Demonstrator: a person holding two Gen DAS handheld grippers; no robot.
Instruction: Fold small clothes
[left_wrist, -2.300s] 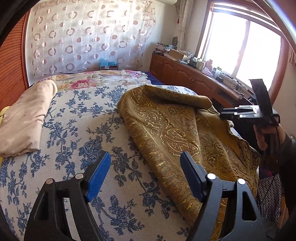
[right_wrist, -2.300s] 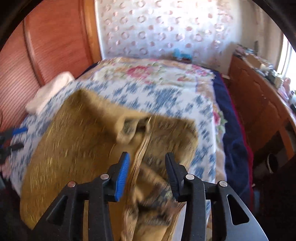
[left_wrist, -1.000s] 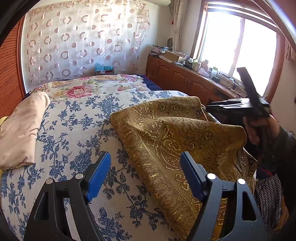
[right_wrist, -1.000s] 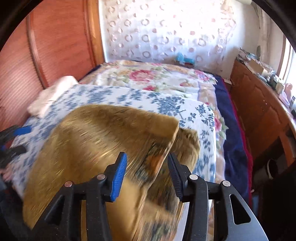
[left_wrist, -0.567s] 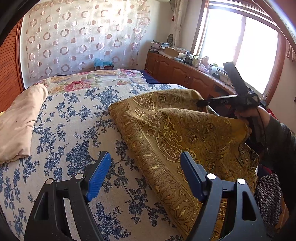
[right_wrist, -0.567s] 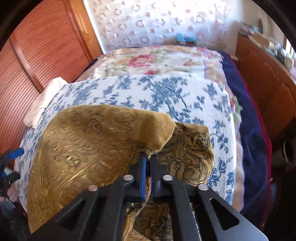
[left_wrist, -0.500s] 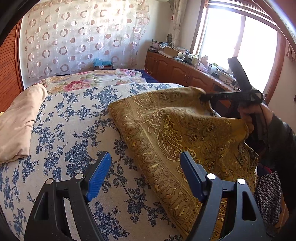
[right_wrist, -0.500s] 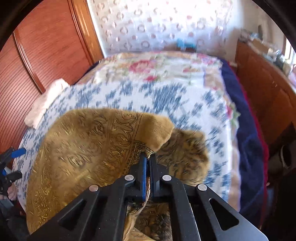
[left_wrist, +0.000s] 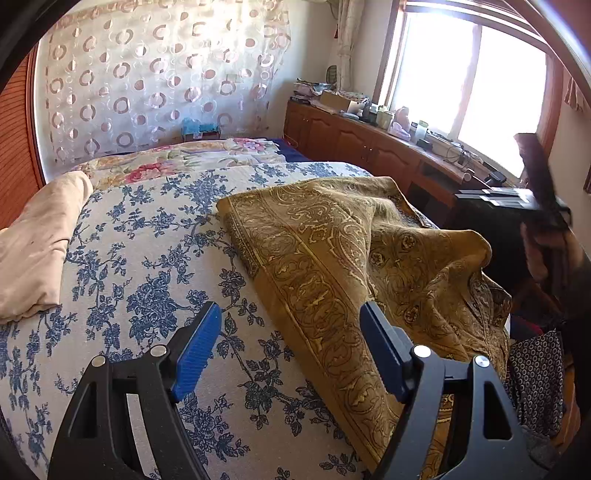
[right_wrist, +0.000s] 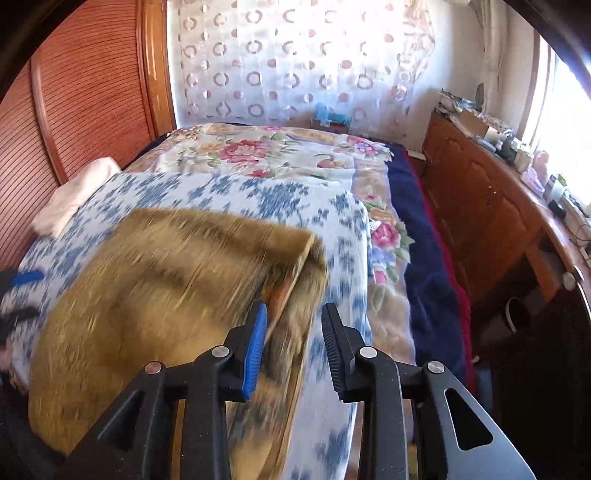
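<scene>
The right gripper (right_wrist: 293, 343) has just been opening its jaws; they are released, with nothing pressed between them, above the edge of the one golden patterned cloth (left_wrist: 332, 258). The left gripper (left_wrist: 290, 347) stands wide open and empty. The cloth lies half folded near the bed's right edge, on a blue-flowered bedspread (left_wrist: 147, 266). One beige pillow (left_wrist: 37, 243) lies at the left edge. One wooden cabinet (right_wrist: 487, 206) stands under the window.

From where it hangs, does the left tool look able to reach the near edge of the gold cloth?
Probably yes. The left tool is open, and the gold cloth lies flat on the bedspread just past its right finger, with nothing between them.
</scene>
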